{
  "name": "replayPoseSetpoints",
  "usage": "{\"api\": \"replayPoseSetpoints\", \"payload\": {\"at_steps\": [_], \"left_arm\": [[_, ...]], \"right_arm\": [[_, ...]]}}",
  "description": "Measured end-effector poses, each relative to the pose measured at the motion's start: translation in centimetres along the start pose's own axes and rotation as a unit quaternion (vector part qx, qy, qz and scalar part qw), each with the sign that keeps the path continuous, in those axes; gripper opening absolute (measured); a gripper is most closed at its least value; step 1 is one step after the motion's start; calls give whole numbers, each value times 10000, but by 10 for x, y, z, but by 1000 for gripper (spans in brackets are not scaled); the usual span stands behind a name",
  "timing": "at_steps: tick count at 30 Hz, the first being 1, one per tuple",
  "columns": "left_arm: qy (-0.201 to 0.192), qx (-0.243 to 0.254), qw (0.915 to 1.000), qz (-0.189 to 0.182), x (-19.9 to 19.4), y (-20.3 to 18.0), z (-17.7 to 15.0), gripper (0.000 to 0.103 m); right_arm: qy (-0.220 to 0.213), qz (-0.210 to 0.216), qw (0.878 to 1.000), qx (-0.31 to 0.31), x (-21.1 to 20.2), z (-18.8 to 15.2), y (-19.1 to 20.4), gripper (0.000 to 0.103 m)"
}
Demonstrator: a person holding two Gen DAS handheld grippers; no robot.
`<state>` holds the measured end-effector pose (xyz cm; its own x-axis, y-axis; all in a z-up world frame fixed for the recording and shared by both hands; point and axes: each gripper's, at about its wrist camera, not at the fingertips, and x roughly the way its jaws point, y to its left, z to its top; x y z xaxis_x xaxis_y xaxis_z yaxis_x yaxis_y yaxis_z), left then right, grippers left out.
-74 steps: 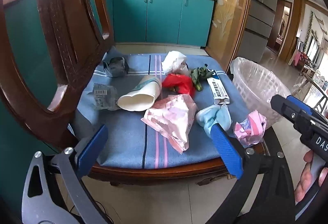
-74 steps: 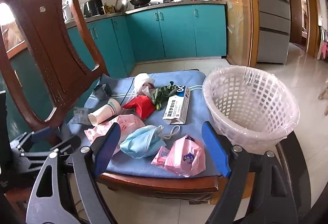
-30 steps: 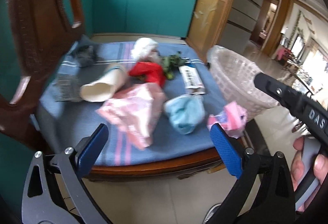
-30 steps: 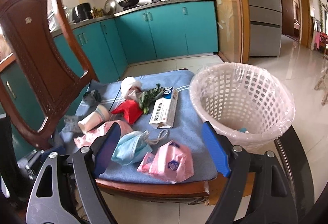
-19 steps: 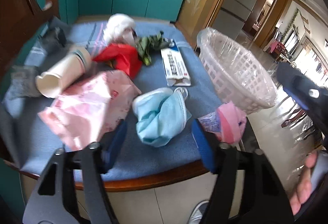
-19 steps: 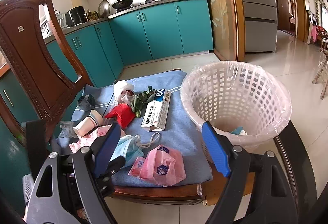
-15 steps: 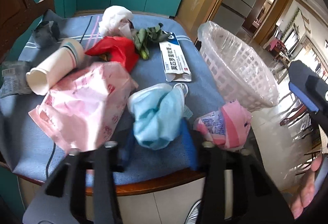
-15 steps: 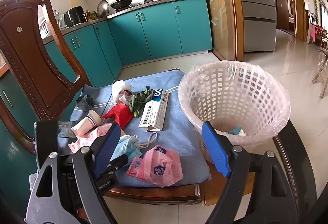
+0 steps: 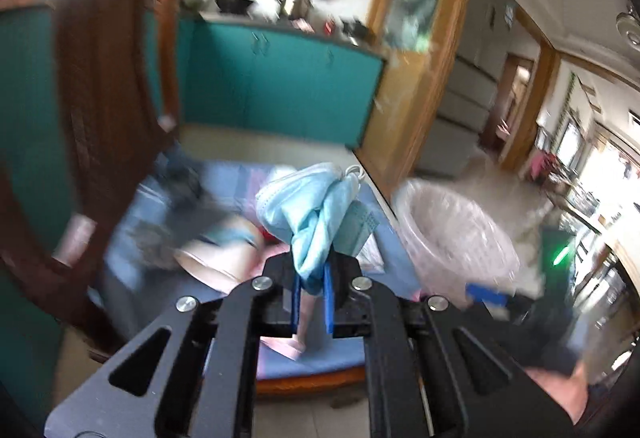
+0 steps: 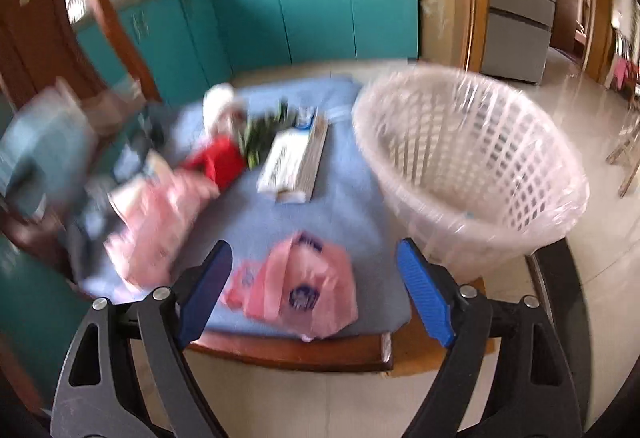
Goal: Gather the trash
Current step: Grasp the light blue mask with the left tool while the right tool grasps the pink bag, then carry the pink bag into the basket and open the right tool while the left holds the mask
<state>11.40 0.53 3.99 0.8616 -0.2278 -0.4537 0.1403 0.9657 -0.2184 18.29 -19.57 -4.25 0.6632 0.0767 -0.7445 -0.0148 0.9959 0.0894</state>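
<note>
Teal kitchen cabinets [image 10: 312, 17] back a blue-cushioned chair seat [image 10: 352, 205] strewn with trash. The left gripper [image 9: 311, 302] pinches a crumpled blue face mask [image 9: 316, 213] at frame centre, lifted off the seat; held by one fold, it could slip before reaching the lined white basket [image 10: 472, 165]. The right gripper [image 10: 316, 294], fingers spread and opening, hovers over a pink wrapper [image 10: 304, 286].
</note>
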Motion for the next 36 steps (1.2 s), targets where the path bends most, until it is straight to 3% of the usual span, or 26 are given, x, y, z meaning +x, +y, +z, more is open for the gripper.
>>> {"api": "replayPoseSetpoints", "payload": {"at_steps": [3, 5, 6, 8, 11, 14, 17, 36], "left_arm": [[-154, -20, 9996, 231, -13, 16, 6, 10], [-128, -40, 9993, 342, -15, 26, 7, 10], [-64, -45, 9992, 393, -16, 32, 7, 10], [-21, -98, 9989, 452, -17, 39, 8, 10], [60, -109, 9988, 469, -22, 48, 10, 10], [94, -79, 9990, 425, -24, 50, 9, 10], [165, -27, 9992, 359, -21, 46, 7, 10], [419, 192, 9986, 259, -2, 23, 2, 10]], "right_arm": [[345, -189, 9990, -198, 24, -7, 9, 82], [468, -219, 9983, -282, 32, -8, 12, 58], [459, -198, 9983, -295, 31, -7, 13, 57], [295, -104, 9991, -269, 22, -4, 13, 42], [-284, 284, 9989, -251, -12, 5, 16, 42], [-974, 389, 9939, -343, -44, 9, 22, 42], [-1403, 464, 9883, -381, -62, 10, 25, 42], [-1322, 432, 9894, -406, -57, 8, 22, 42]]}}
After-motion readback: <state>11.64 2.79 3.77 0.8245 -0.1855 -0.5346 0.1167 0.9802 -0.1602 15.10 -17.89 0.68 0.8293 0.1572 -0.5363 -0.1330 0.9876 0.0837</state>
